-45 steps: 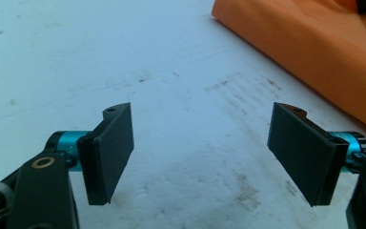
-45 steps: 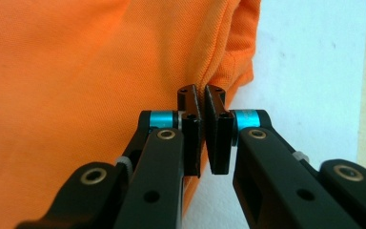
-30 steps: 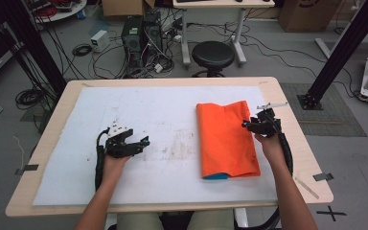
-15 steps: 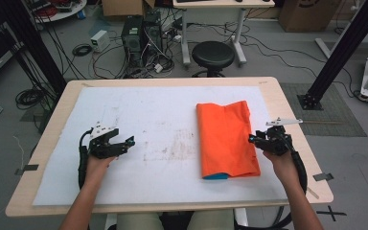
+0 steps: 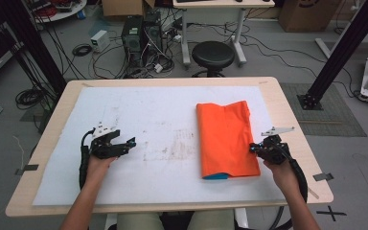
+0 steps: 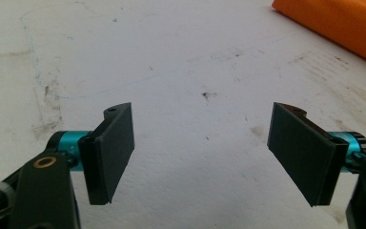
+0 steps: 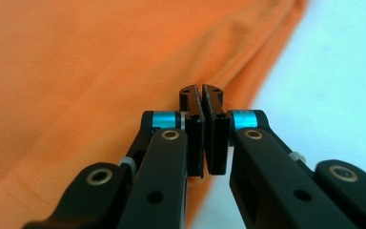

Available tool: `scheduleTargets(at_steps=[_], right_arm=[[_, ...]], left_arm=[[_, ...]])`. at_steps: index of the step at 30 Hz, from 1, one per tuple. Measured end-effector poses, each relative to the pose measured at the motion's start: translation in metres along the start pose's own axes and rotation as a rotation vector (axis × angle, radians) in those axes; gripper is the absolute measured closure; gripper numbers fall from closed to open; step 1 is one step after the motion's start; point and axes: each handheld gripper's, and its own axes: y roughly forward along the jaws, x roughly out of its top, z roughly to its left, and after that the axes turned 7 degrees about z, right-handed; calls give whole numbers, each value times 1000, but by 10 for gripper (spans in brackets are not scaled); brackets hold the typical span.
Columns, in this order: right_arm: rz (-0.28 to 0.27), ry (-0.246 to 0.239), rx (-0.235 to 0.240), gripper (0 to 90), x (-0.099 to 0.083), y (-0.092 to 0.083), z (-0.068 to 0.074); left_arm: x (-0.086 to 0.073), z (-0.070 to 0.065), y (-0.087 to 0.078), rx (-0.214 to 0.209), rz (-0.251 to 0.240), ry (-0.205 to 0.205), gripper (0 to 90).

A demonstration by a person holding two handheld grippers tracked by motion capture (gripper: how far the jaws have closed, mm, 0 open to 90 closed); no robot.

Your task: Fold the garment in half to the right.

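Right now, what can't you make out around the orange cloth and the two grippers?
- Right gripper, right gripper view: jaws closed at the edge of the folded orange cloth; whether fabric is pinched between them is hidden by the jaws themselves.
- Blue piece, high view: pokes out under the cloth's near edge; the rest is covered, so what it is can't be told.
- Left gripper, left gripper view: jaws open over the white mat; cloth cut off by the top right edge.

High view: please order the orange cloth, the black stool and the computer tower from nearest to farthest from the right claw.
From the right claw:
1. Orange cloth, directly beside it on the table.
2. Black stool, on the floor beyond the table's far edge.
3. Computer tower, farther off on the floor, toward the far left.
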Motion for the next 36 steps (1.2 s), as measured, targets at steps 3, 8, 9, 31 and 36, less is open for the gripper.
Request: scheduleTargets(at_steps=[3, 8, 9, 31, 36], right_arm=[[37, 2, -84, 888, 0, -6, -5], [60, 31, -59, 692, -2, 2, -8], [33, 48, -54, 651, -1, 1, -8], [71, -143, 100, 416, 69, 65, 98], [63, -133, 170, 387, 72, 57, 92]], left_arm=[[0, 0, 0, 1, 1, -2, 242], [0, -2, 0, 2, 2, 1, 242], [0, -2, 0, 2, 2, 1, 242], [-5, -4, 1, -2, 15, -5, 242], [-5, -3, 0, 1, 10, -7, 242]])
